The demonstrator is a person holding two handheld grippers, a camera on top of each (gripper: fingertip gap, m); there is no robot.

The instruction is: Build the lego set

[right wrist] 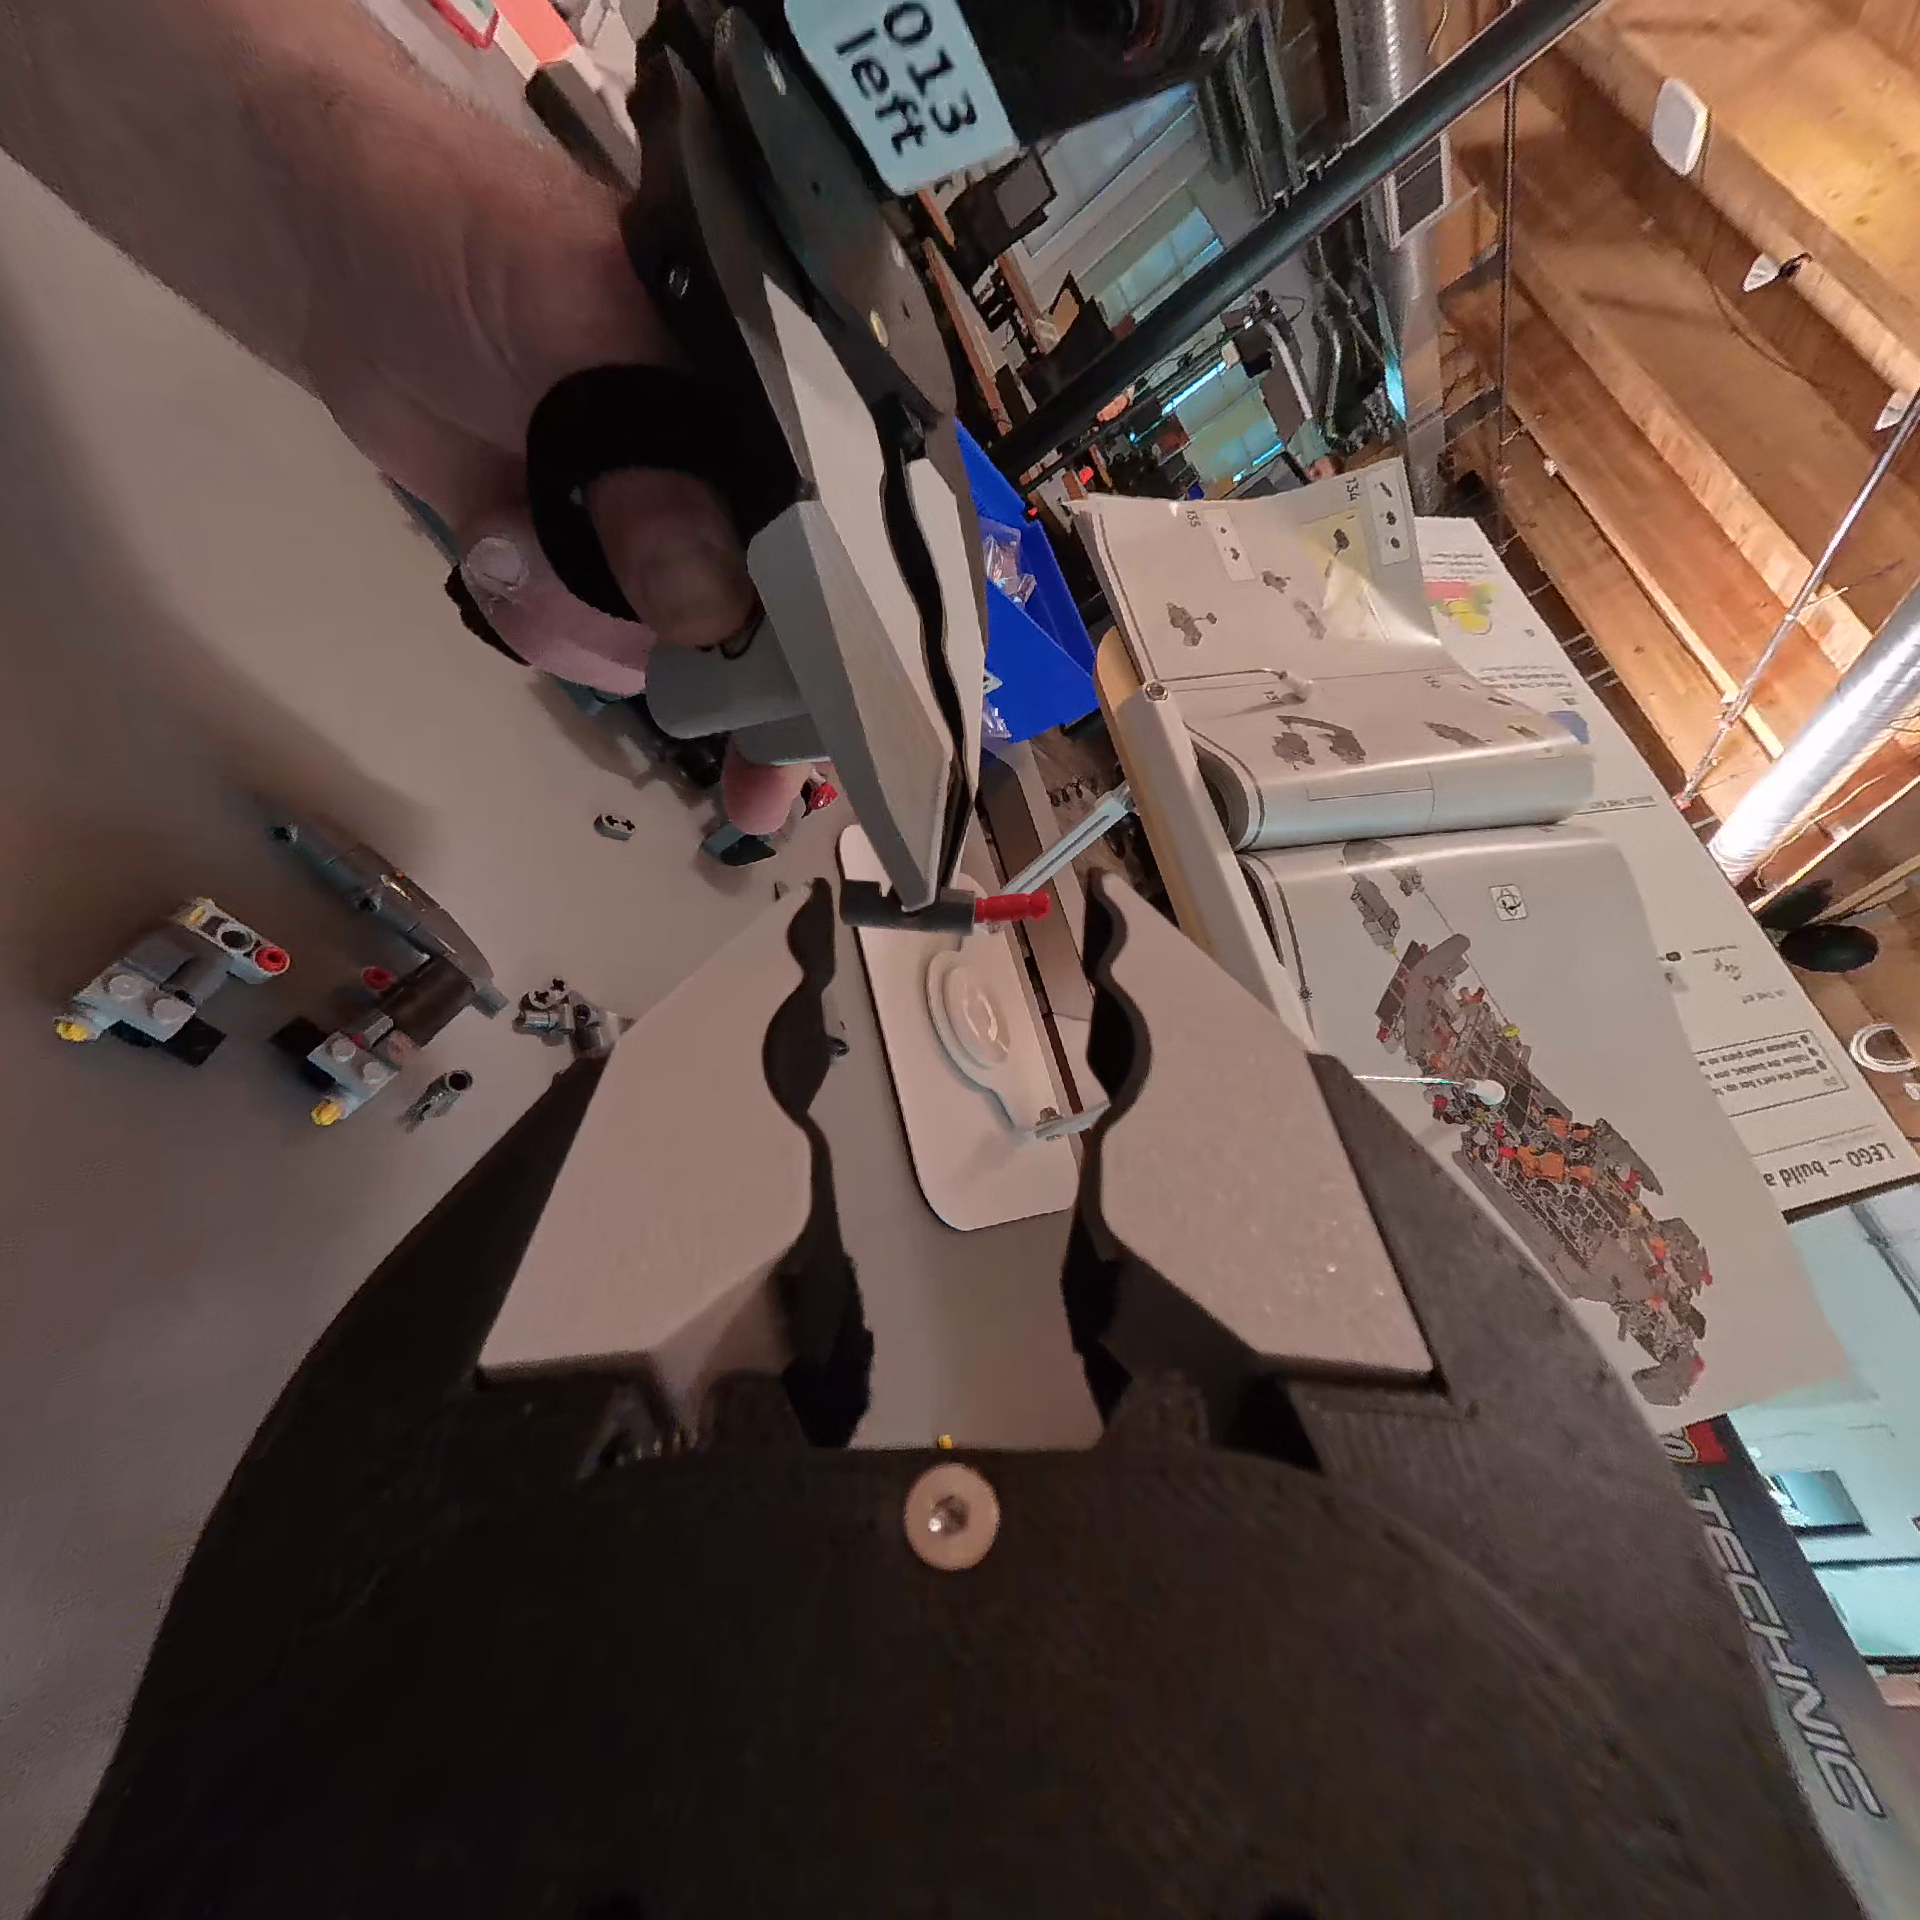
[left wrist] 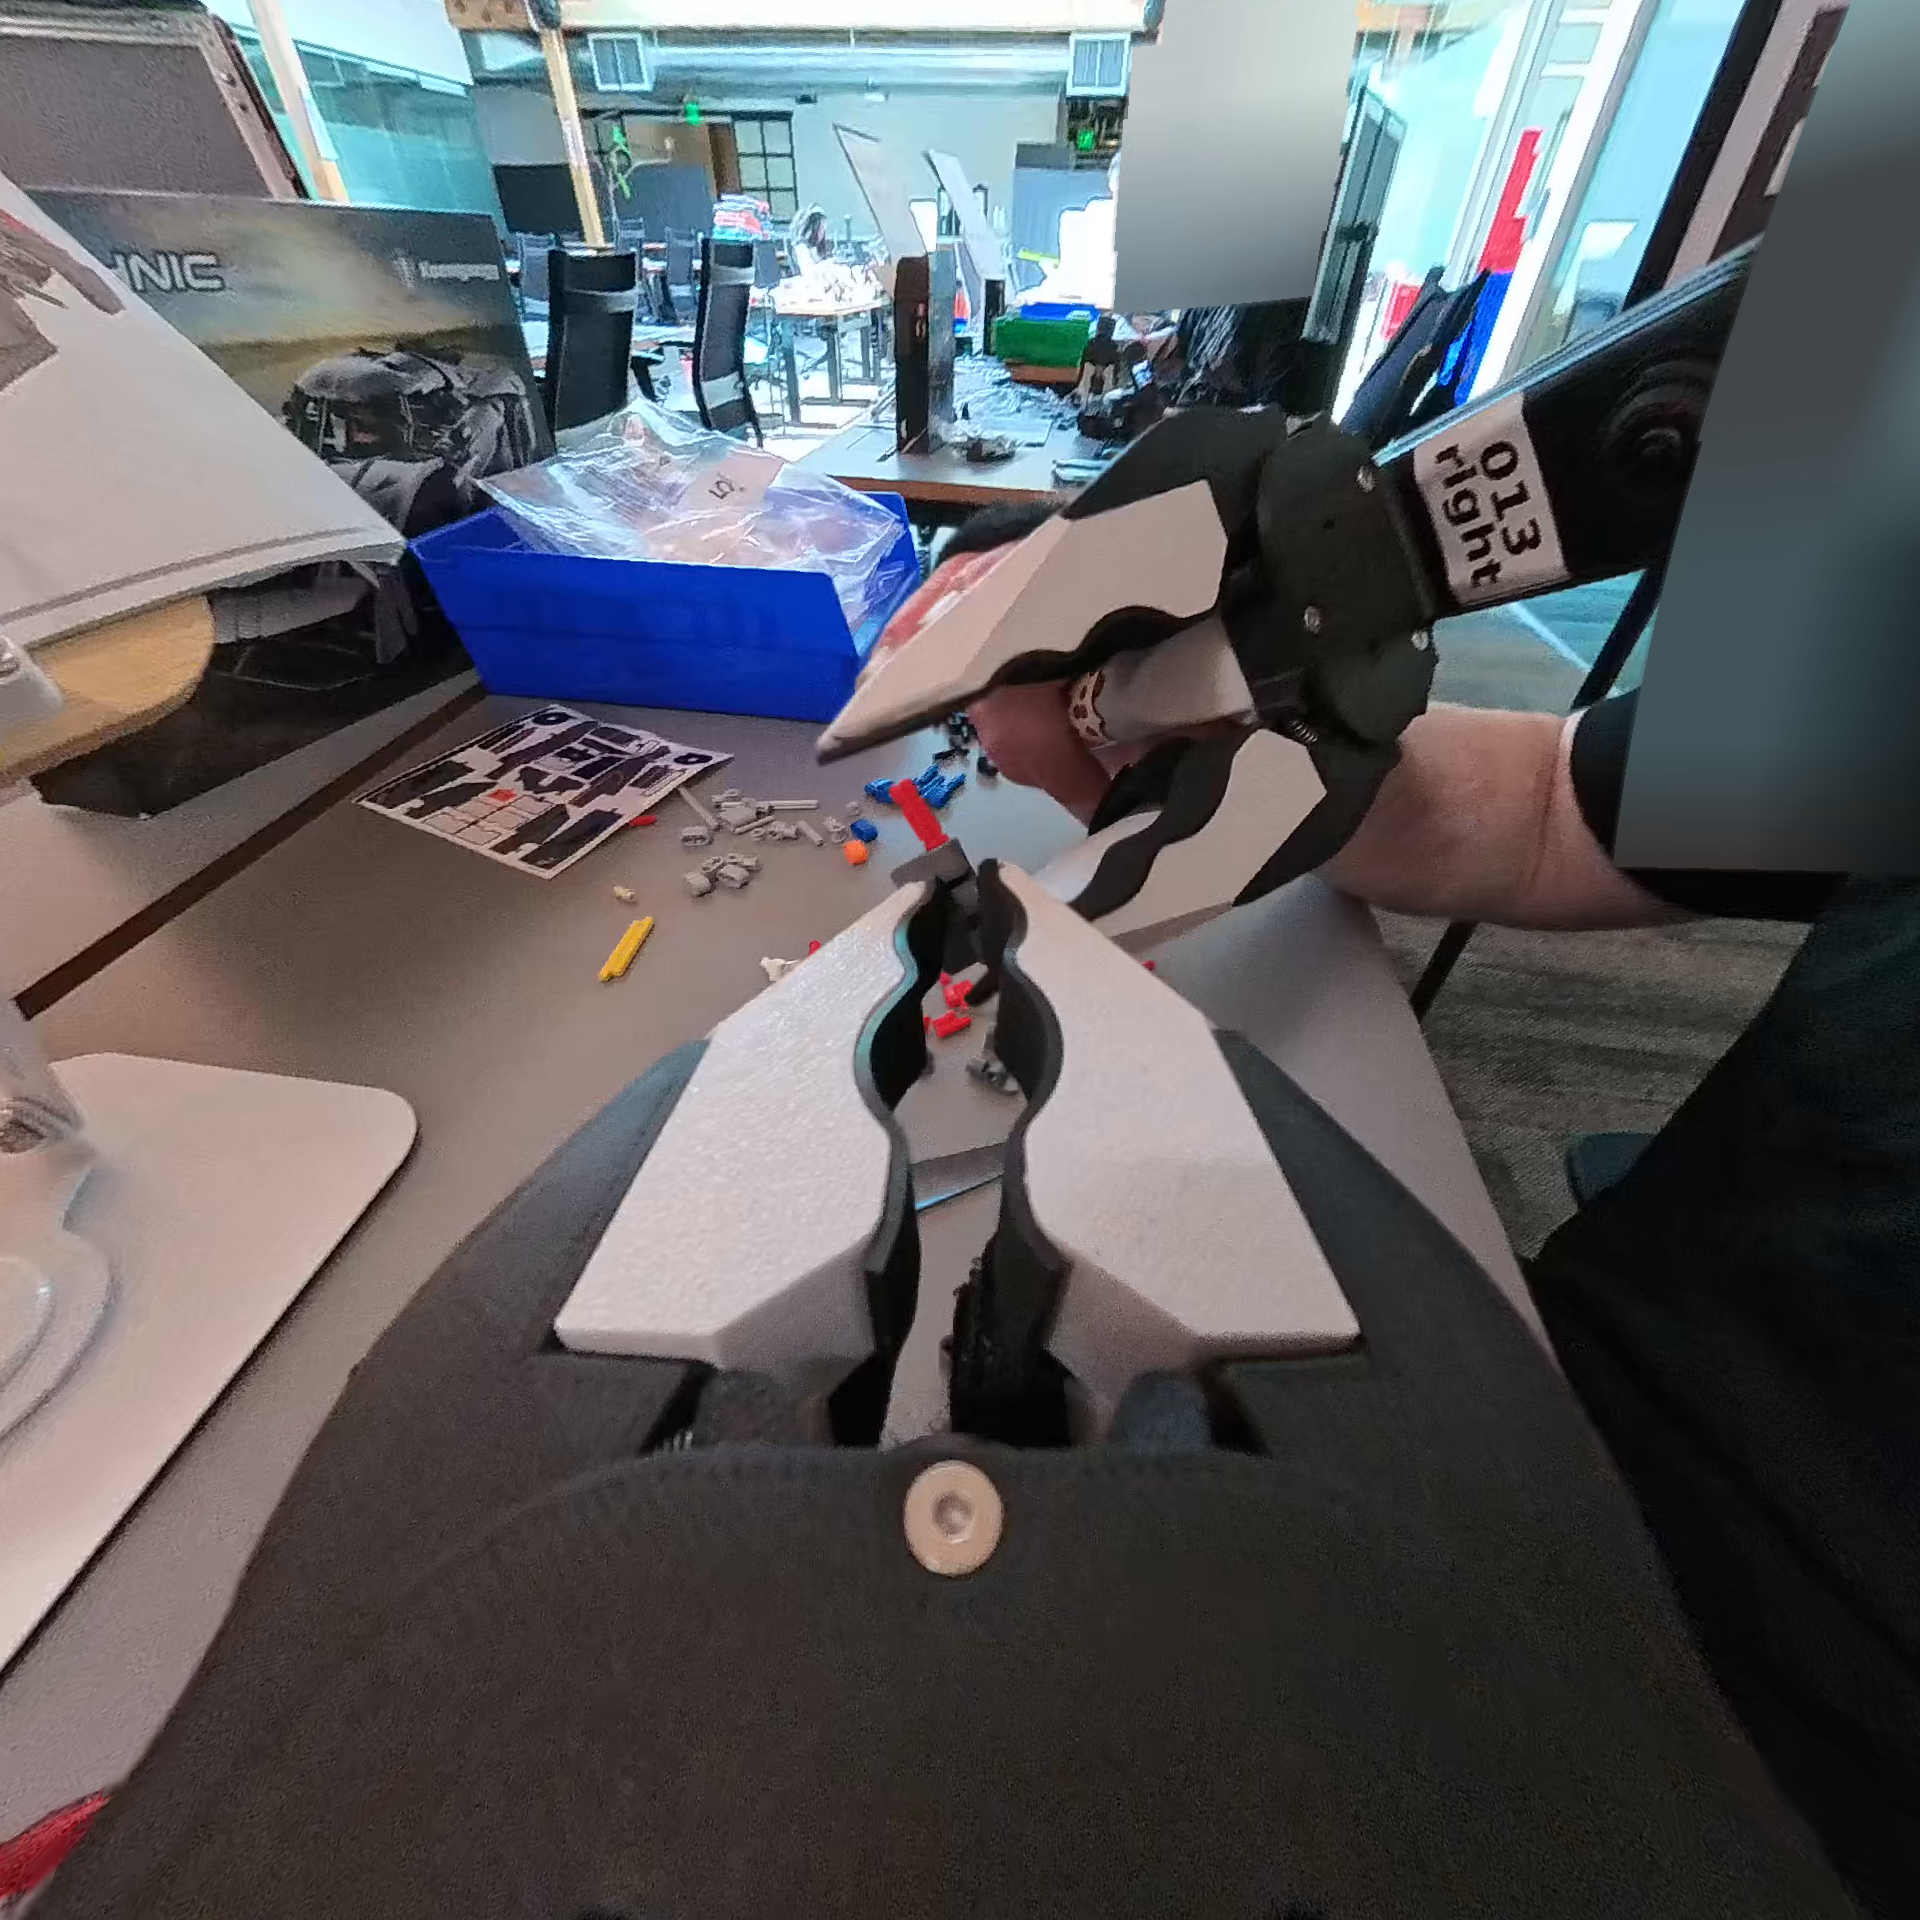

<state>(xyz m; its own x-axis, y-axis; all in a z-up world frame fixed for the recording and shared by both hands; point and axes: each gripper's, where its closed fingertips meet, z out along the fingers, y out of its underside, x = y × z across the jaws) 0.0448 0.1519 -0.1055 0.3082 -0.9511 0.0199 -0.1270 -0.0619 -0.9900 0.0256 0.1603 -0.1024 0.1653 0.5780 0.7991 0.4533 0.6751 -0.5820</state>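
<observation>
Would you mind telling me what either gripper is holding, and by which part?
The left gripper pinches a dark grey connector mid-length; a red pin sticks out of its end. The right gripper is open and holds nothing.
</observation>
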